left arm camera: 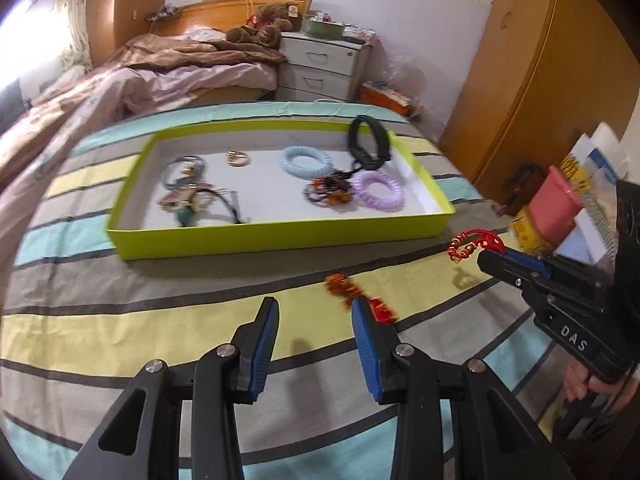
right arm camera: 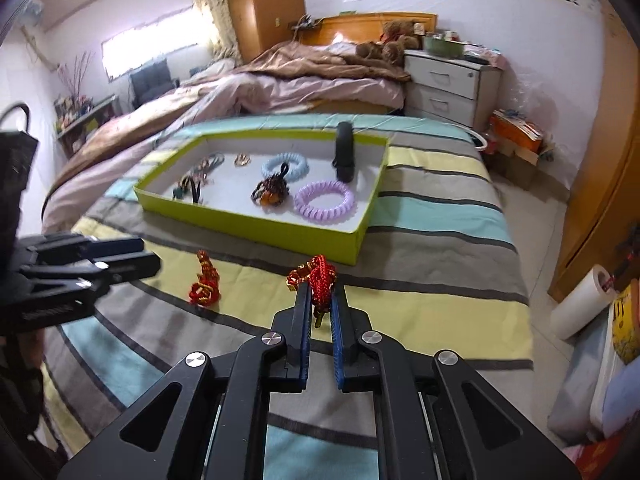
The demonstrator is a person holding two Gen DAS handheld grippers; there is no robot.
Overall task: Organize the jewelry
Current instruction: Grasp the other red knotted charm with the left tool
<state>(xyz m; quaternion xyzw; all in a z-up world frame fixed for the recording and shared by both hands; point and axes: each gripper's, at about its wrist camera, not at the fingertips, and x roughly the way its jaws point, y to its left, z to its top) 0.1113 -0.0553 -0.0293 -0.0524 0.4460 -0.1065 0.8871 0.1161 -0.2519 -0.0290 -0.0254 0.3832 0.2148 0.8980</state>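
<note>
A lime-green tray [left arm camera: 280, 236] [right arm camera: 256, 222] lies on the striped bedspread and holds a purple coil bracelet [left arm camera: 380, 191] [right arm camera: 325, 202], a light blue coil bracelet [left arm camera: 306, 161] [right arm camera: 285, 168], a black band [left arm camera: 370, 142] [right arm camera: 345, 152], a beaded bracelet [left arm camera: 330, 192] [right arm camera: 271, 193] and several small pieces at its left end. My right gripper [right arm camera: 321, 300] [left arm camera: 490, 258] is shut on a red-and-gold cord bracelet [right arm camera: 316, 276] [left arm camera: 472, 245], lifted off the bed in front of the tray. A second red-and-gold bracelet [left arm camera: 358, 298] [right arm camera: 205, 282] lies on the bedspread. My left gripper [left arm camera: 314, 308] [right arm camera: 148, 258] hangs open just short of it, with nothing between its fingers.
A bed with pink and brown bedding [left arm camera: 168, 68] lies behind the tray. A white drawer unit [left arm camera: 320, 66] stands at the back wall, a wooden wardrobe [left arm camera: 532, 92] to the right. Books and boxes [left arm camera: 568, 204] are stacked right of the bedspread, a white paper roll [right arm camera: 580, 304] on the floor.
</note>
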